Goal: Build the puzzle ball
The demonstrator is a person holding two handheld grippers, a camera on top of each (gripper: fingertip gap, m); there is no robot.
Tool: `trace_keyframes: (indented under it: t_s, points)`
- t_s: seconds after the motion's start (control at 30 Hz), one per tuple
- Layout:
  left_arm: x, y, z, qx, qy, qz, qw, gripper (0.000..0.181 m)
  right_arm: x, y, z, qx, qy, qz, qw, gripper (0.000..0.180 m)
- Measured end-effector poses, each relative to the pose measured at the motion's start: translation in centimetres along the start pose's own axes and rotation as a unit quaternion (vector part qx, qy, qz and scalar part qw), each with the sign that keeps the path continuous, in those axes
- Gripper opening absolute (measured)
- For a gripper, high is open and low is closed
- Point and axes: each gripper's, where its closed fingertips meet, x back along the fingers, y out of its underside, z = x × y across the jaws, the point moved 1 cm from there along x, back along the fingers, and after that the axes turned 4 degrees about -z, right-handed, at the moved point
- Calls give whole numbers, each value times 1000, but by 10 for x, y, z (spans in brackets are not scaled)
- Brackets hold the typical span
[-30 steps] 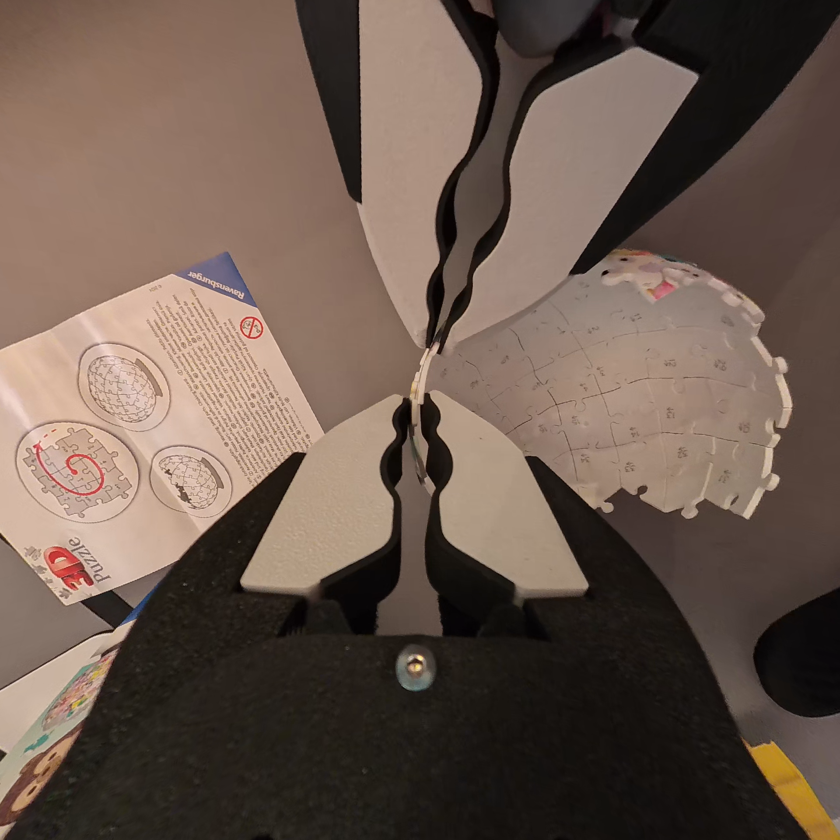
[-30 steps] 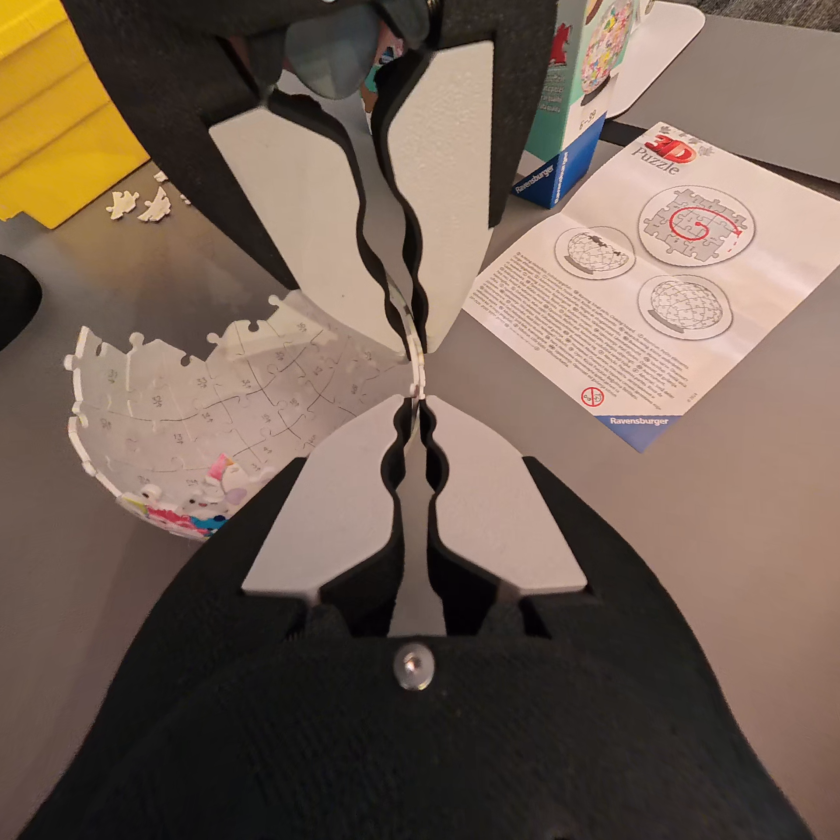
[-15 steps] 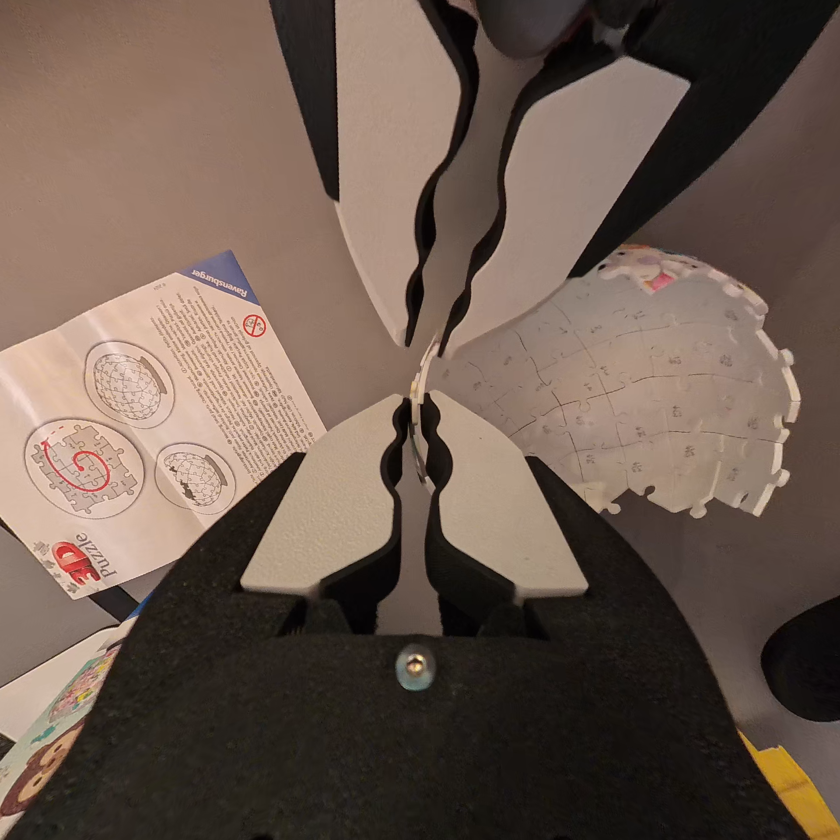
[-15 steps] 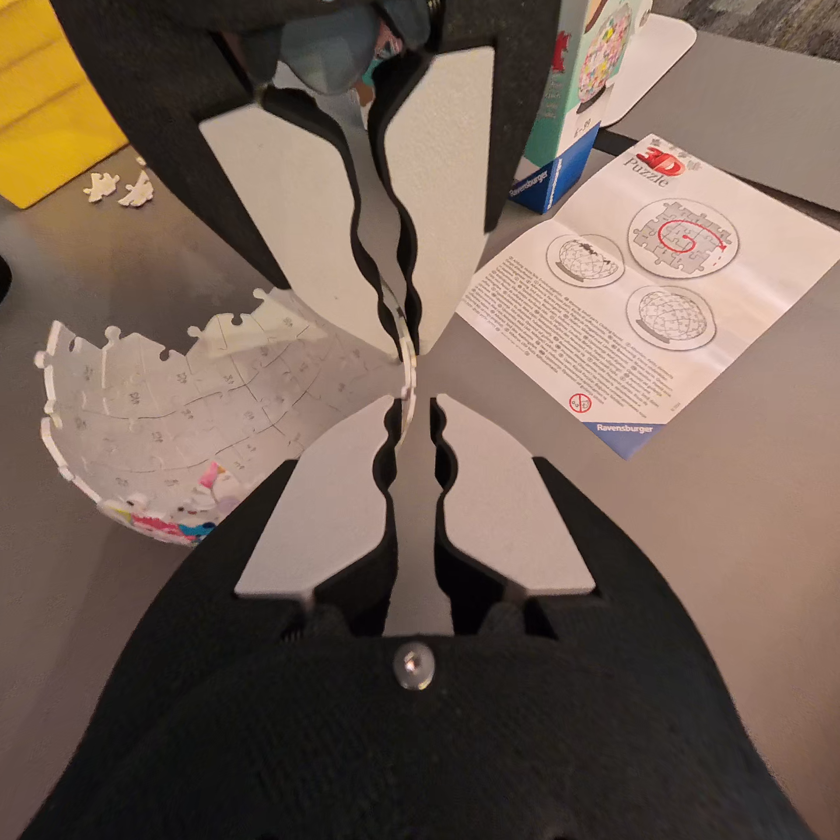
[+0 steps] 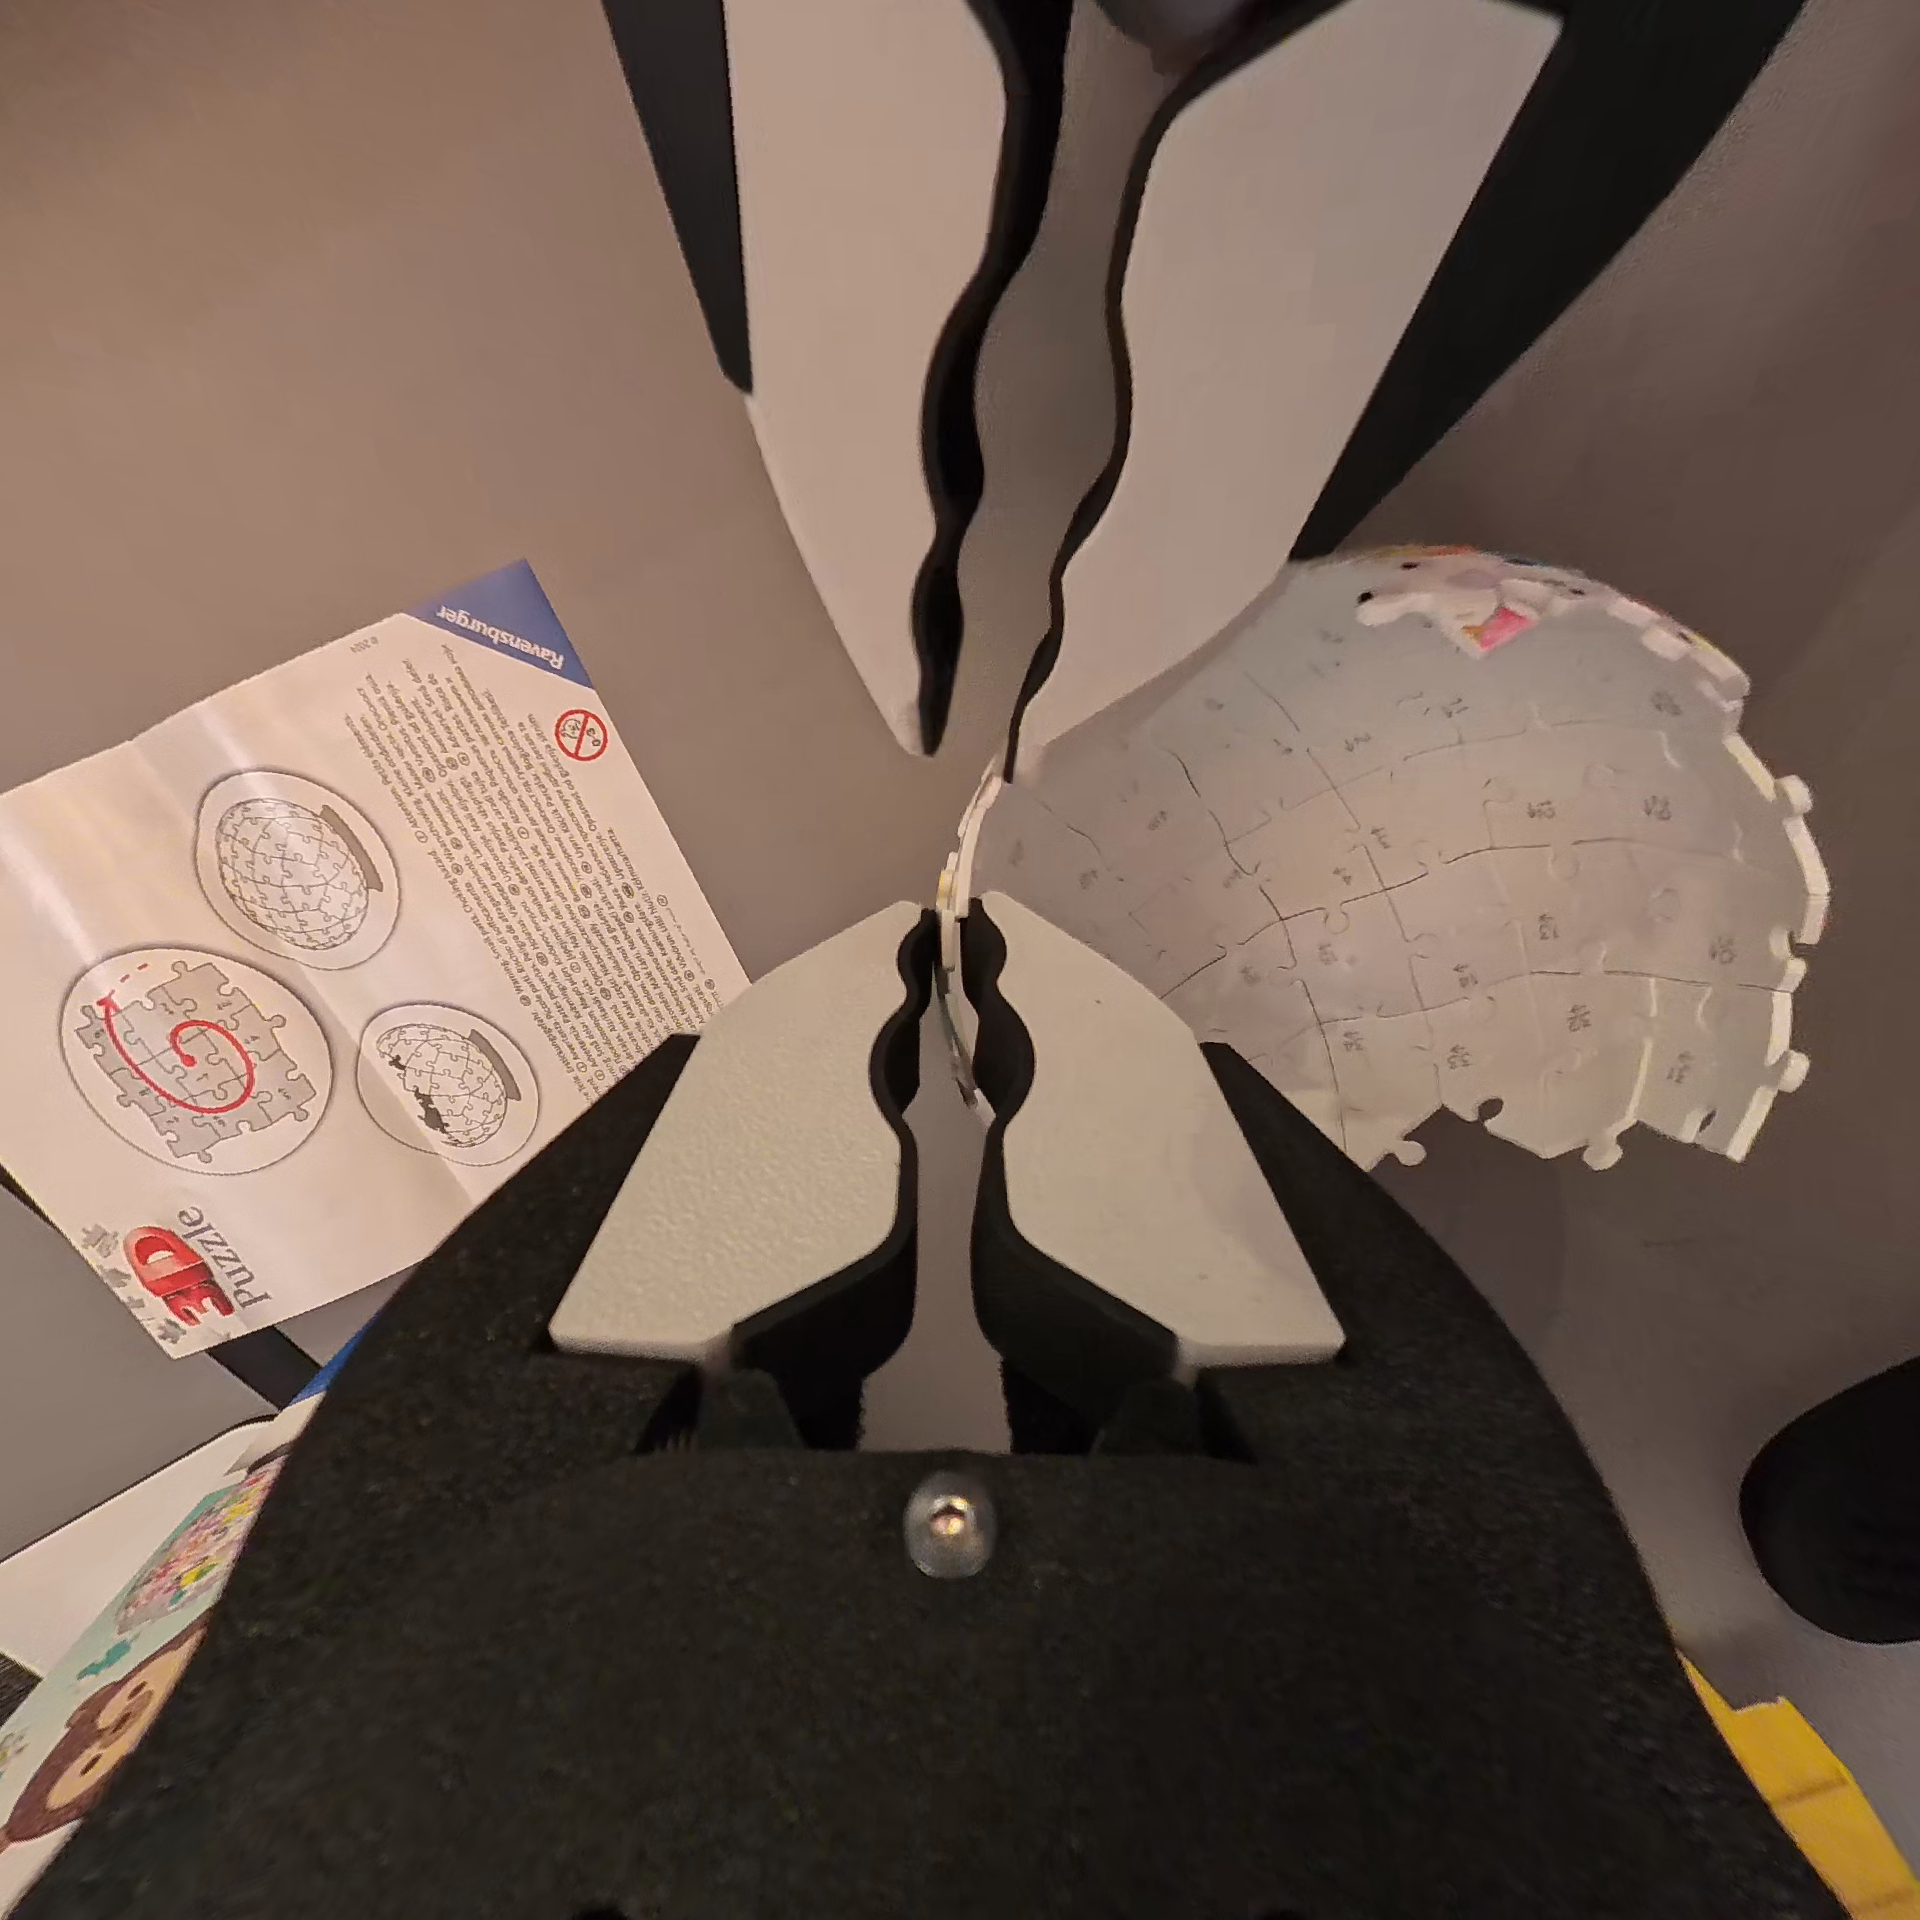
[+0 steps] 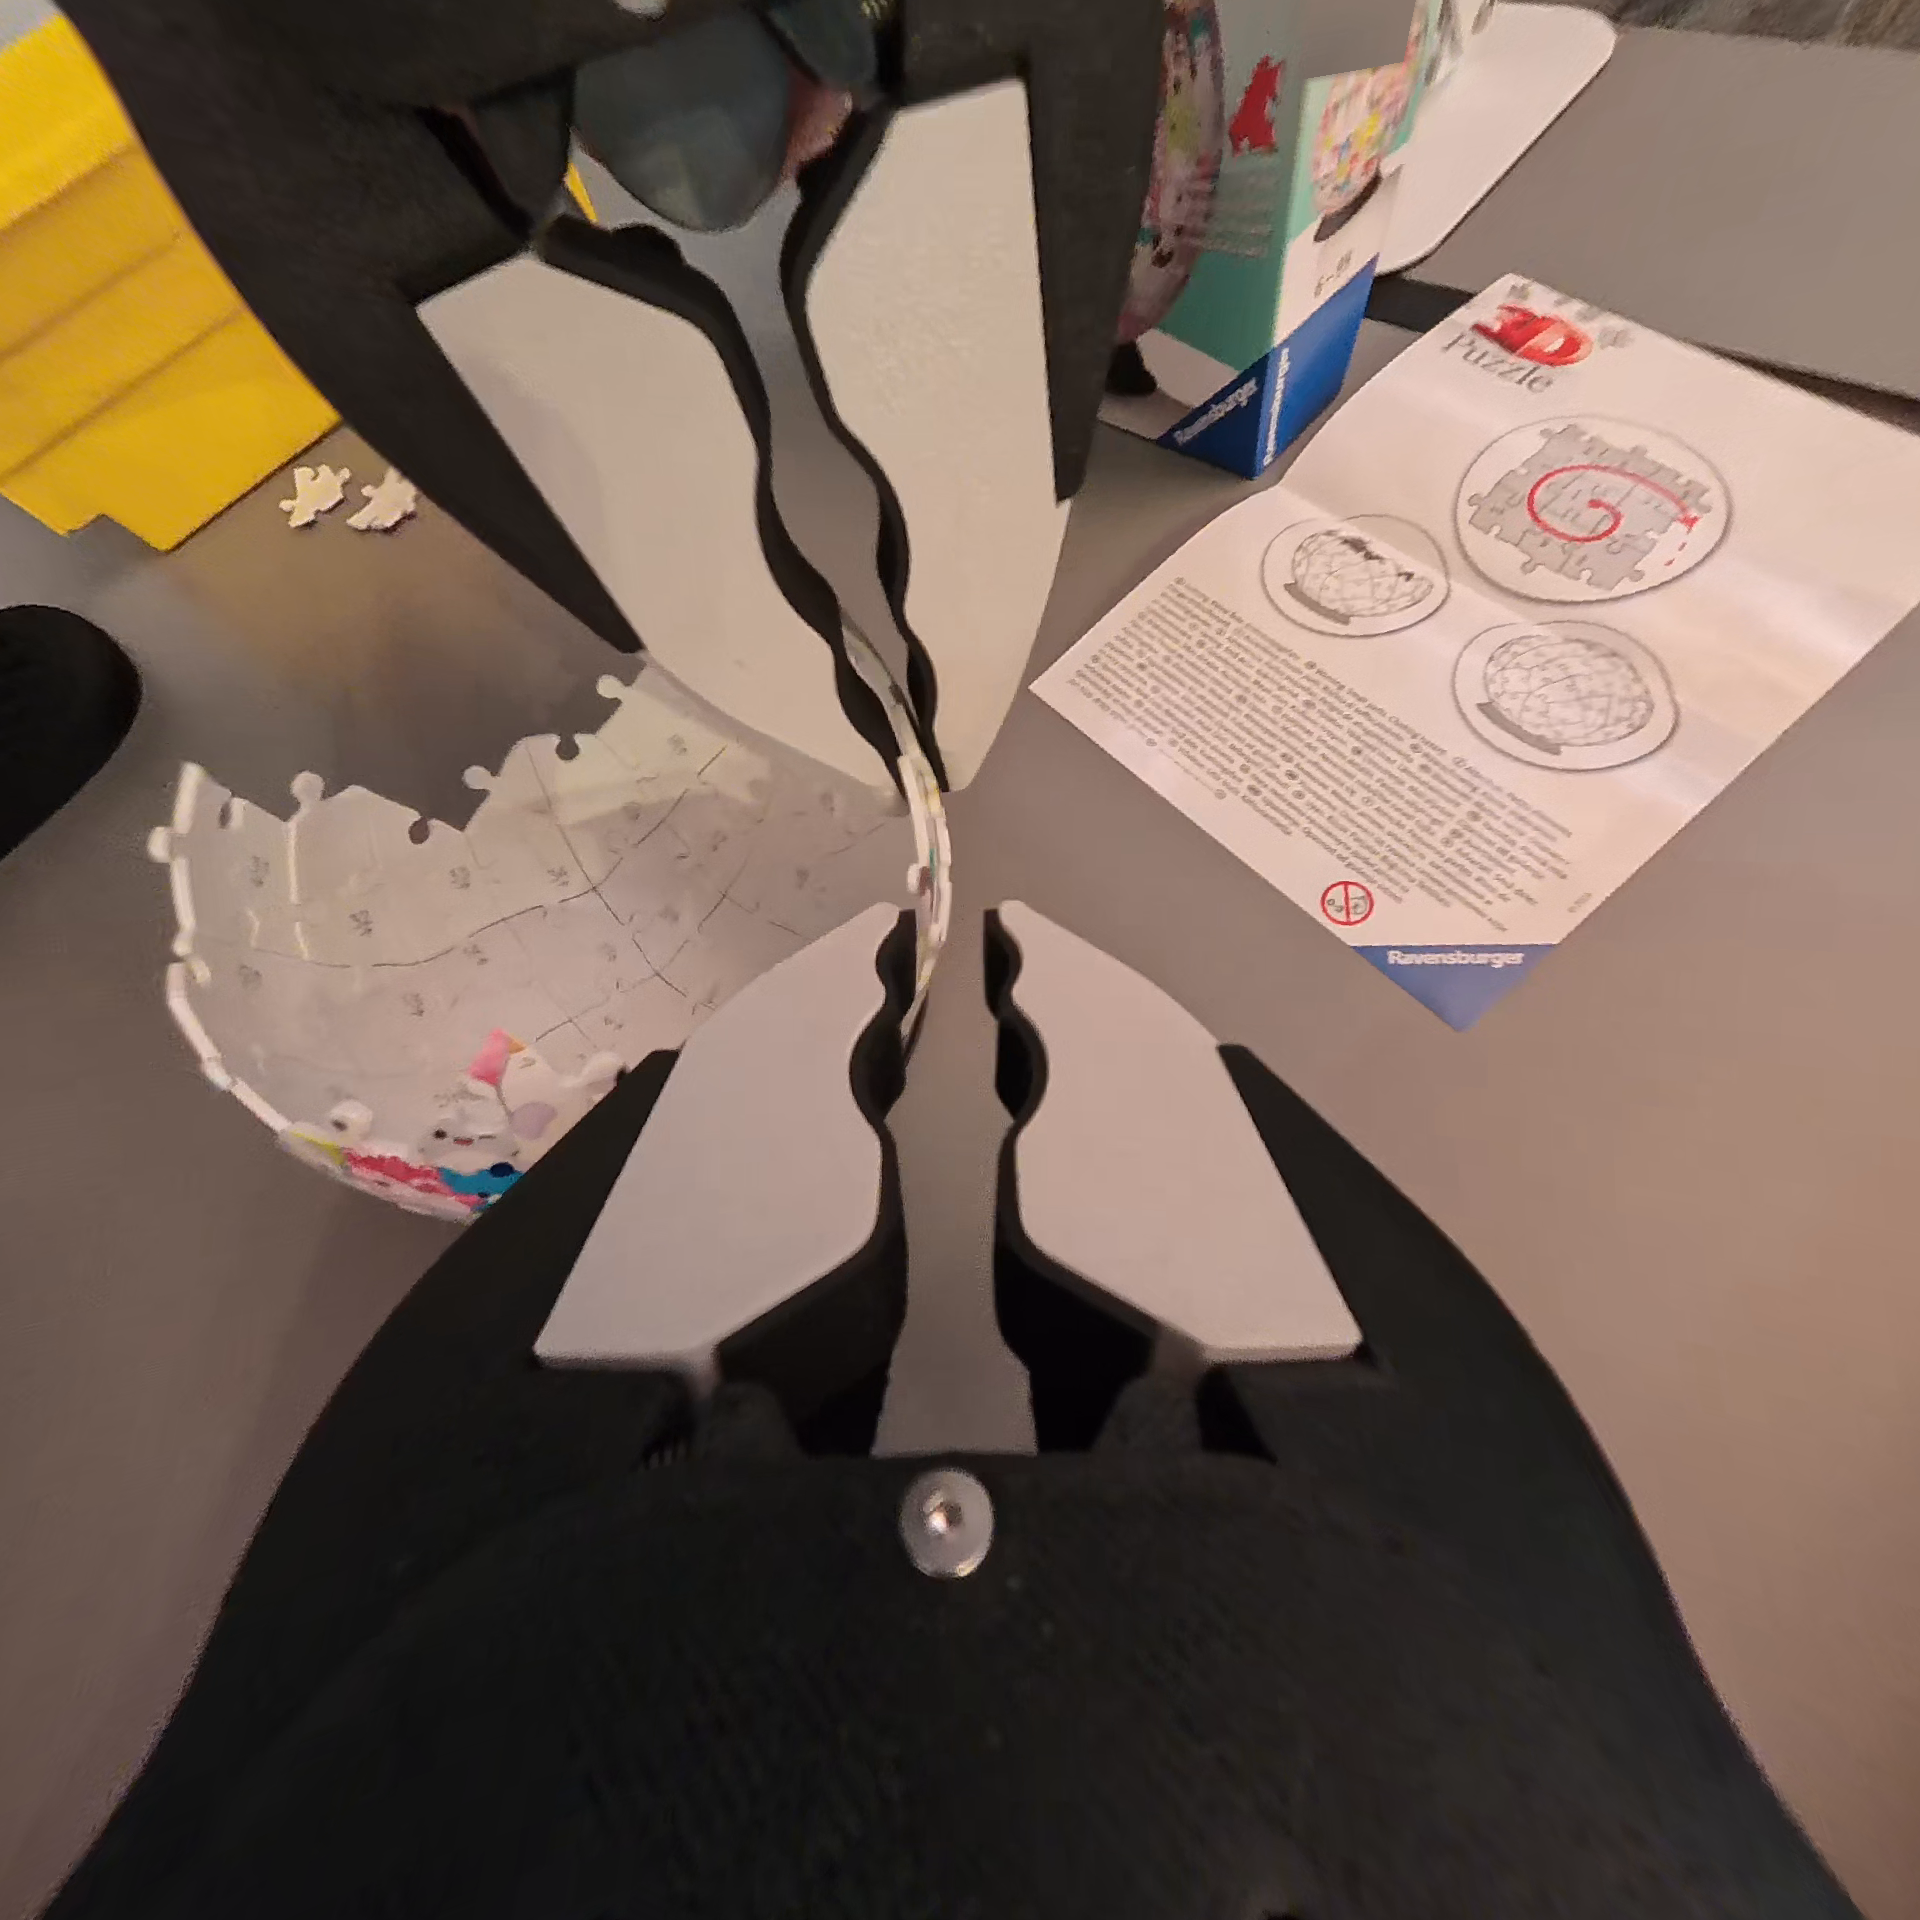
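Note:
The half-built puzzle ball (image 5: 1455, 883) is a white bowl-shaped shell of joined pieces, numbered on the inside, with a colourful print on the outside. My left gripper (image 5: 951, 914) is shut on its rim and holds it over the grey table. In the right wrist view the left gripper (image 6: 920, 774) comes in from the top, pinching the rim of the shell (image 6: 468, 935). My right gripper (image 6: 948, 916) is open. The rim rests against its left pad, and its right pad stands clear. In the left wrist view the right gripper (image 5: 971, 753) shows at the top with its fingers apart.
A folded instruction leaflet (image 6: 1507, 644) lies on the table (image 6: 1558, 1247); it also shows in the left wrist view (image 5: 312, 935). The puzzle box (image 6: 1278, 312) stands behind it. A yellow bin (image 6: 104, 312) and two loose pieces (image 6: 348, 499) are at the far left. A black object (image 6: 52, 707) lies at the left edge. My left and right fingertips are right by each other.
My right gripper was shut on the ball's rim and has opened, letting go of it. My left gripper has stayed shut on the rim. The shell has shifted slightly.

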Motion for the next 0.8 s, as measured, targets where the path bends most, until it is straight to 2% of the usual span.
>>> trace_keyframes:
  t_s: [0.07,0.17,0.27,0.8]
  points:
    - [0,0,0,-2,-2,-2,1000,4,3,-3,-3,12,-2,8,1000,1]
    - [0,1,0,1,-2,-2,1000,4,2,0,-5,21,-5,-6,1000,1]
    - [0,2,-1,0,-4,-5,1000,4,-1,2,-3,17,2,-10,1000,10]
    - [1,-1,0,4,-12,-16,1000,4,-8,5,-3,-4,2,-36,999,9]
